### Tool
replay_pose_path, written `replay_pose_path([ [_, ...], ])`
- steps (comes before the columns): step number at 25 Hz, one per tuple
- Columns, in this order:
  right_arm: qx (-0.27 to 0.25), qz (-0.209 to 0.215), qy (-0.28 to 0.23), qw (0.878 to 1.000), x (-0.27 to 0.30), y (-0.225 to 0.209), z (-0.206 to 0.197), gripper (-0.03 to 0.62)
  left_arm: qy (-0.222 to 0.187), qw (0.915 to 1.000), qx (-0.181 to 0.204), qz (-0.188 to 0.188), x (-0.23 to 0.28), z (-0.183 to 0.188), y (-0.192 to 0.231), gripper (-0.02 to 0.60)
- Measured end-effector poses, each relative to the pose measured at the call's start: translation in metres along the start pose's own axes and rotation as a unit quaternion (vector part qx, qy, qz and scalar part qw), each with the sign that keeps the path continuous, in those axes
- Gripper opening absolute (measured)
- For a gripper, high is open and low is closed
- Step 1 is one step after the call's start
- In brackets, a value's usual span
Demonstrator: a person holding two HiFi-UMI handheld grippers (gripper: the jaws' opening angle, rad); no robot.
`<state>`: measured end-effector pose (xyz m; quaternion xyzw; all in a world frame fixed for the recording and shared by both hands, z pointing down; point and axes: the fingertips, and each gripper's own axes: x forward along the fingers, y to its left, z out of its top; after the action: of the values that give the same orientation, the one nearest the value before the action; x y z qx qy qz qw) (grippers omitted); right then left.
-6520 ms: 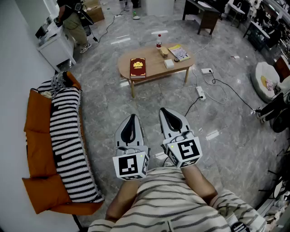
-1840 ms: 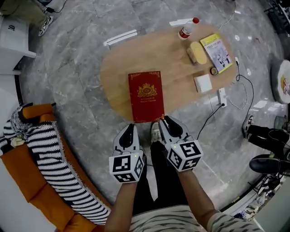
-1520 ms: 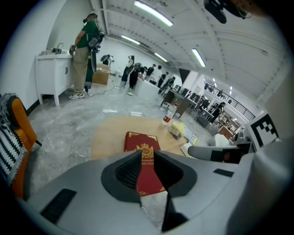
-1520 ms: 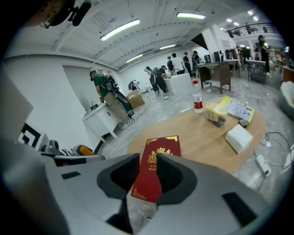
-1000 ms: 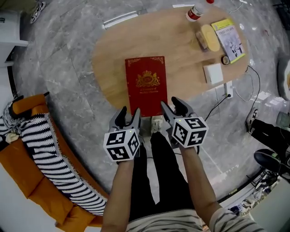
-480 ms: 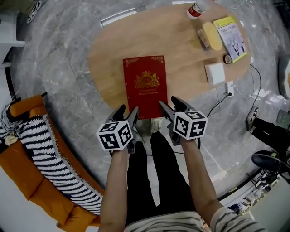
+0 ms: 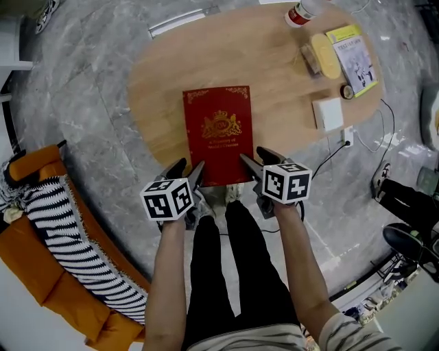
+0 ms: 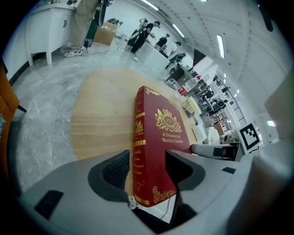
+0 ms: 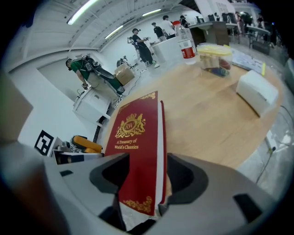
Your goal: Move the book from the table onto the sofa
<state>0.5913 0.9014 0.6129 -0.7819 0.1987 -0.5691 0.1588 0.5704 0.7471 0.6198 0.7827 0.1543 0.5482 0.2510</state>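
Straddling the gold-crested red book [image 7: 218,134], left tool [image 7: 189,168], right tool [image 7: 255,158], jaws just opened wide

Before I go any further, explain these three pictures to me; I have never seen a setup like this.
No robot here: a person holds a two-jaw gripper in each hand. The head view looks down from a camera on the person's head; the two gripper views come from cameras riding on the grippers, looking along their jaws. On the wooden table lie a red book, a bottle, a yellow booklet and a white box. The left gripper and the right gripper each have a near corner of the book between open jaws, which have just been opening; nothing is held yet.
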Motion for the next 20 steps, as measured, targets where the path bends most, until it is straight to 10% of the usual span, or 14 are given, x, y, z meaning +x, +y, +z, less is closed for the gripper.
replay_pose_path([
  [20, 0.029, 0.046, 0.027, 0.998, 0.021, -0.001, -0.002, 0.25, 0.049, 0.9921, -0.058, -0.1, 0.023, -0.007, 0.0, 0.24],
])
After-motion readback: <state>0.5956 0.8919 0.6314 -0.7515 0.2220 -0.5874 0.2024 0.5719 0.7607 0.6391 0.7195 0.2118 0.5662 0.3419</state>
